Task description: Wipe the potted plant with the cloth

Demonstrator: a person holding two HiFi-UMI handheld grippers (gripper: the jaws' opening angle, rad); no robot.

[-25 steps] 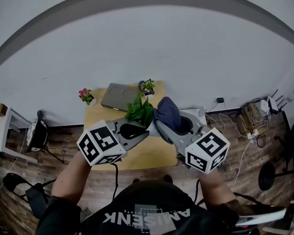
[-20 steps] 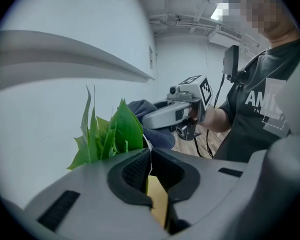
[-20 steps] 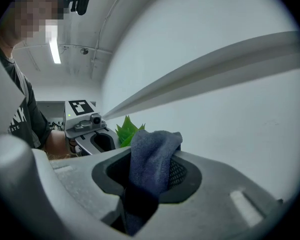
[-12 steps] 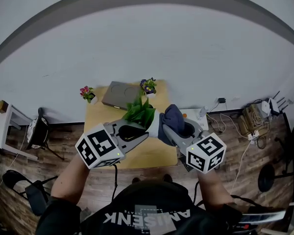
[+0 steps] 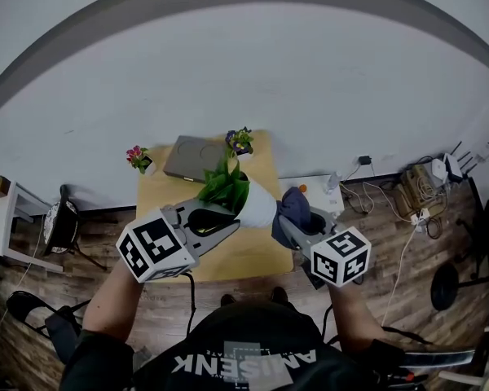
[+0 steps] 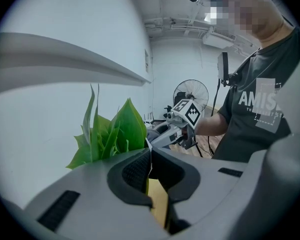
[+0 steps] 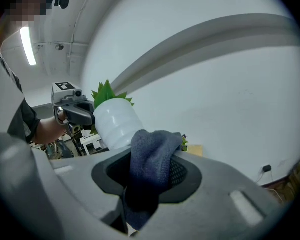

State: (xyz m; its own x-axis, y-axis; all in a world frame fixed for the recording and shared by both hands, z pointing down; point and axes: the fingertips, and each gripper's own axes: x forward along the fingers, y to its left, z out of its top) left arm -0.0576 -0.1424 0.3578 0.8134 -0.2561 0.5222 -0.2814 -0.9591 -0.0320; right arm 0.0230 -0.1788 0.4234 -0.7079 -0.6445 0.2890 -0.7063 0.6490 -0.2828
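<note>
Jaws: left gripper clamped on potted plant rim | right gripper pinching cloth, just beside the plant

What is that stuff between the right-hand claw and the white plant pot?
A dark blue cloth, clamped in the right gripper and bunched up toward the white pot. The right gripper view shows it clearly.
</note>
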